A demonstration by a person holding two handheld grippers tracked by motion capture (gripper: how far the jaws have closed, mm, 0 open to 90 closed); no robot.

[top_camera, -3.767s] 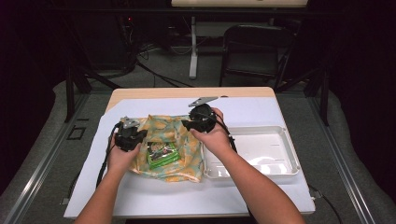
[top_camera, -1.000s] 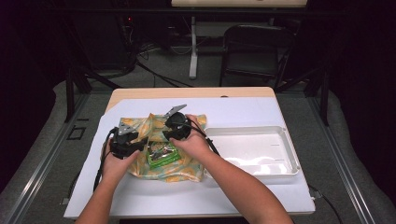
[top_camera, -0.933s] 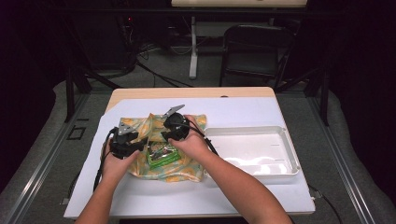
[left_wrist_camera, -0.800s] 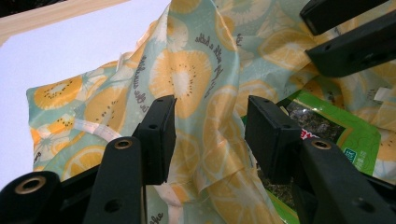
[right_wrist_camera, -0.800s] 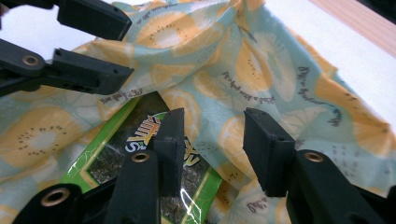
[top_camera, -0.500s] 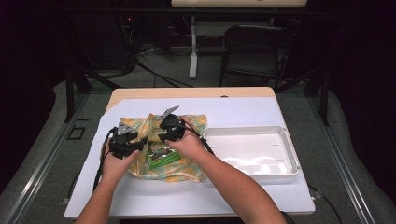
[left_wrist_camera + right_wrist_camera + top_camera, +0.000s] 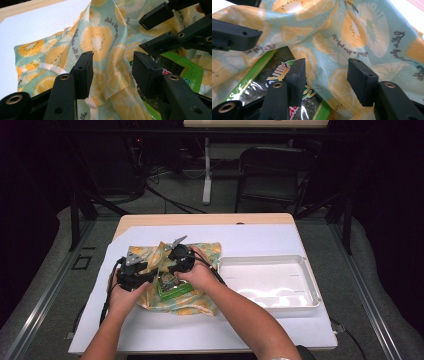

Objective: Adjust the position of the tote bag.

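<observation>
A cloth bag (image 7: 196,303) printed with orange slices lies crumpled on the white sheet, with a green packet (image 7: 176,291) in its mouth. My left gripper (image 7: 147,277) stands open at the bag's left side. In the left gripper view a raised fold of the cloth (image 7: 97,40) stands between the left gripper's (image 7: 112,65) jaws, apart from the pads. My right gripper (image 7: 174,269) is just beside it, low over the packet. Its jaws have just been opening. In the right gripper view the right gripper (image 7: 325,72) is open astride the cloth (image 7: 362,32) edge and the packet (image 7: 249,87).
An empty white tray (image 7: 270,282) sits right of the bag on the white sheet (image 7: 250,240), which covers the wooden table (image 7: 200,219). A dark chair (image 7: 275,165) and stands are beyond the far edge.
The right hand has come left from the bag's right edge and sunk toward the packet, close to the left gripper. The left hand has kept its place.
</observation>
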